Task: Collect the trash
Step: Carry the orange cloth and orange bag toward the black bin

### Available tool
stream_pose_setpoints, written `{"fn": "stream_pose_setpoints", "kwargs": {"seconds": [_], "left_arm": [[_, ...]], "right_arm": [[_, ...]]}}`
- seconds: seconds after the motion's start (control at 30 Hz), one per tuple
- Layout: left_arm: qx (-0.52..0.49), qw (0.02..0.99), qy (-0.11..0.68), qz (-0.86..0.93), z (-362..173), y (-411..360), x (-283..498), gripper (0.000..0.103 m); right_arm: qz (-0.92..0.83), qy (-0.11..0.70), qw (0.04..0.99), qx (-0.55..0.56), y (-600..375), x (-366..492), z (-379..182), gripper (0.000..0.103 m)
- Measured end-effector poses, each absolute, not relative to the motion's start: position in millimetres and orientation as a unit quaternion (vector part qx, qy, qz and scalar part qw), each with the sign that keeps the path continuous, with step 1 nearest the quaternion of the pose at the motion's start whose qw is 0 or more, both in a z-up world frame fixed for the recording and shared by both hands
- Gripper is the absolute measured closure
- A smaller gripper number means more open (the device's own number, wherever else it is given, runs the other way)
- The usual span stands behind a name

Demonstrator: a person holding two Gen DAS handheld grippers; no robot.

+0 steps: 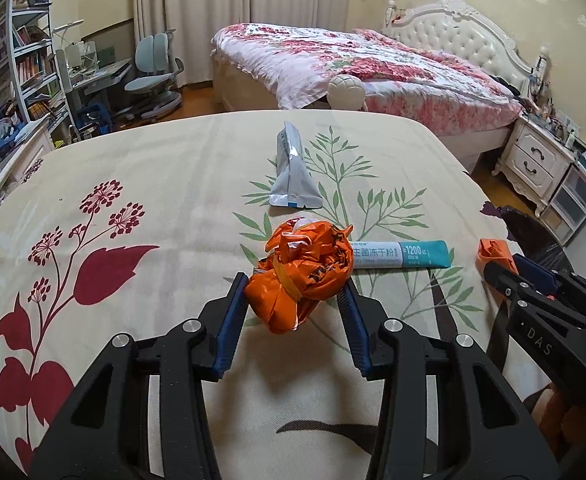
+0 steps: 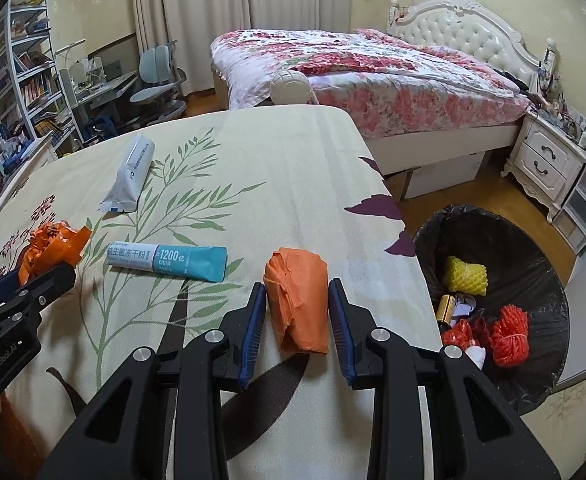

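A crumpled orange plastic bag point(image 1: 305, 272) sits between the blue pads of my left gripper point(image 1: 293, 284), which is shut on it just above the floral tablecloth point(image 1: 141, 184). My right gripper point(image 2: 297, 286) is shut on a folded orange packet point(image 2: 299, 300) near the table's right edge. Each gripper also shows in the other's view, the right gripper point(image 1: 501, 268) with its packet and the left gripper point(image 2: 53, 272) with its bag. A teal sachet point(image 1: 401, 254) point(image 2: 169, 262) and a grey pouch point(image 1: 293, 172) point(image 2: 129, 176) lie flat on the cloth.
A bin with a black liner point(image 2: 529, 248) stands on the floor right of the table, holding yellow and red foam nets. Beyond the table are a bed point(image 2: 373, 80), a white nightstand point(image 2: 549, 164), a desk chair point(image 1: 153, 76) and a bookshelf point(image 1: 25, 52).
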State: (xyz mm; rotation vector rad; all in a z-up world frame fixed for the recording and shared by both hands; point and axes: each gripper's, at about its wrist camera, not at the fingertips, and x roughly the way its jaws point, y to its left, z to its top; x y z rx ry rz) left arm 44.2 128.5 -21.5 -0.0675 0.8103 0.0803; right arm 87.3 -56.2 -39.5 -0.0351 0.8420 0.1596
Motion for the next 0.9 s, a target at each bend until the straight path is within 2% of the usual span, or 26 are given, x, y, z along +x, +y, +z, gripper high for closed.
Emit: {"fn": "stream_pose_setpoints", "kwargs": {"seconds": [0.9], "left_arm": [[-0.009, 0.923, 0.386, -0.008, -20.6, 52.8, 13.9, 0.059]], "right_arm": [[0.034, 0.392, 0.919, 0.016, -117.3, 42.7, -30.4, 0.070]]}}
